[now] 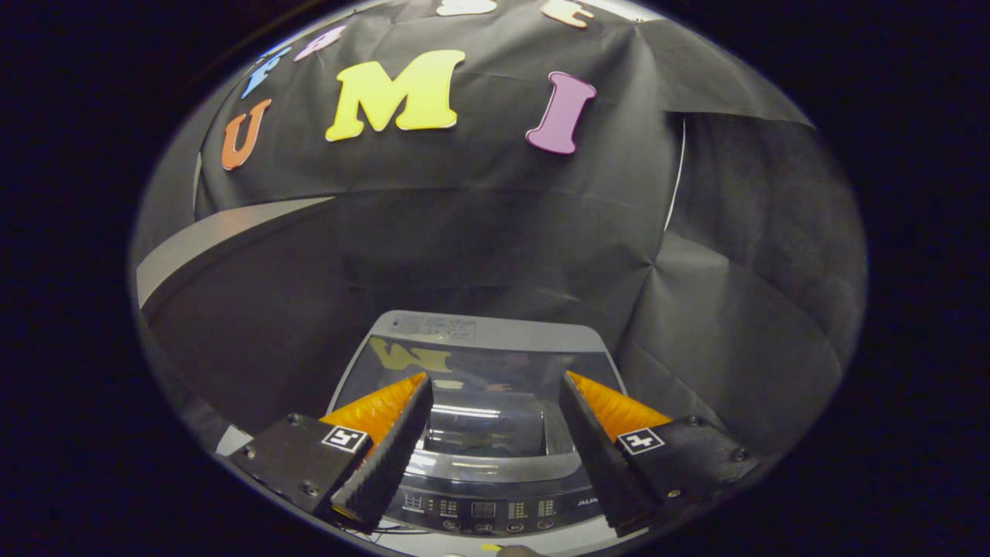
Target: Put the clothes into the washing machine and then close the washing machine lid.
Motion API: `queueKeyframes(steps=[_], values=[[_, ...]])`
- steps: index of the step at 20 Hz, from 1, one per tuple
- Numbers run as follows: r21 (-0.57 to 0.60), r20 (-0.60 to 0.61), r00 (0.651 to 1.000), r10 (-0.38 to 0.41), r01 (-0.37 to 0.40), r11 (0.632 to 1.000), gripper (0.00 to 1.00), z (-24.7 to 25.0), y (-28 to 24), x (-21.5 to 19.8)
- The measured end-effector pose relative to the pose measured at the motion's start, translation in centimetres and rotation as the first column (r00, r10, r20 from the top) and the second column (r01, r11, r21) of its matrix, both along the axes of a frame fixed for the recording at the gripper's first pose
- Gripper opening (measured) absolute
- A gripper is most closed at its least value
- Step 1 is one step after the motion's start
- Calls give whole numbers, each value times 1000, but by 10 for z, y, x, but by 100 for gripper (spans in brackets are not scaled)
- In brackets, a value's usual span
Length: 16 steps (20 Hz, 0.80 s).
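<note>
A grey top-loading washing machine [479, 329] stands below and just ahead of my fingers, against the black cloth wall. Its glossy dark lid [483, 414] lies flat and down over the tub, with lights reflected in it. The control panel [479, 510] runs along the machine's near edge, between the bases of my fingers. My gripper [495, 383] hovers above the lid, open, with nothing between its fingers. The left fingertip [414, 387] and the right fingertip [576, 384] stand wide apart over the lid's two sides.
Black cloth walls close in behind and to the right of the machine. A grey band [224, 240] curves across the wall to the left. Thin cables [394, 530] lie by the panel's near edge.
</note>
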<state>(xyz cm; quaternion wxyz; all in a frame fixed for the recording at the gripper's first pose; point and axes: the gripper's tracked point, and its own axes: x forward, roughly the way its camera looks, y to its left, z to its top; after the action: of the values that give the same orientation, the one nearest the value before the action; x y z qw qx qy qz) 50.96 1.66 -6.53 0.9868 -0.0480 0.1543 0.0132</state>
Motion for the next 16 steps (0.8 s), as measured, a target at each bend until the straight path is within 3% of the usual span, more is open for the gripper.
queueKeyframes(steps=[9, 16], values=[[19, 149, 989, 22, -25, 1000, 100, 57, 14, -95], [53, 243, 970, -18, 5, 999, 100, 84, 9, -228]])
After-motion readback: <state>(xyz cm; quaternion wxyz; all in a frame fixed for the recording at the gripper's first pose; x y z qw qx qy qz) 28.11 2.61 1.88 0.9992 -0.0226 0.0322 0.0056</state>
